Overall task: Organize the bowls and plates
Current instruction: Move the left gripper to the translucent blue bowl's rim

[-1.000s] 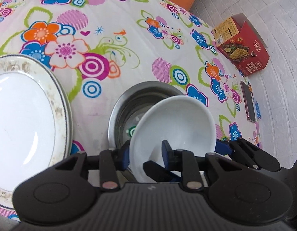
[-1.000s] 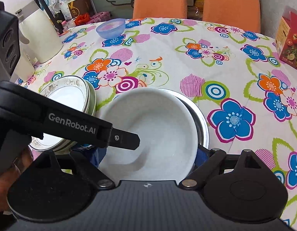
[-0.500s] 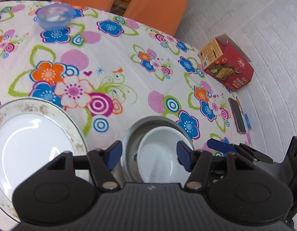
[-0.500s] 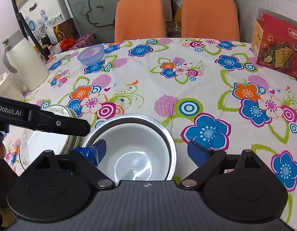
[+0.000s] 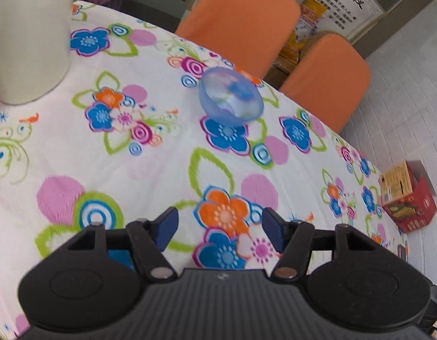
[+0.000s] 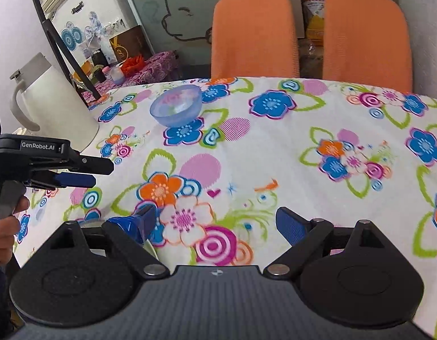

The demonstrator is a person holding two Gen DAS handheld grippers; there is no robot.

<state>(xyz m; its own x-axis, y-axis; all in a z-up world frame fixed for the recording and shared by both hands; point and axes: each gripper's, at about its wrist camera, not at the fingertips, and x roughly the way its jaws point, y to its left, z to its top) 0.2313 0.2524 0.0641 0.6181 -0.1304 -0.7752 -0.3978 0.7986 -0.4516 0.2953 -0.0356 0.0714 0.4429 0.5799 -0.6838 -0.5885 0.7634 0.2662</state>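
Both the left gripper (image 5: 219, 231) and right gripper (image 6: 215, 223) spread wide and empty above the floral bench (image 6: 275, 153), blue translucent bowl (image 5: 230, 100) upright ahead toward the far edge, near the orange chairs (image 6: 253, 34).

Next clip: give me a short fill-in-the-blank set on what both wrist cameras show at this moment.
1. The translucent bowl on the floral tablecloth is tinted ____.
2. Behind the table stand two chairs of ____ colour.
3. The jaws of the right gripper are ____, with nothing between them.
4. The white kettle stands to the ____ of the bowl in the right wrist view.

Missing words: blue; orange; open; left
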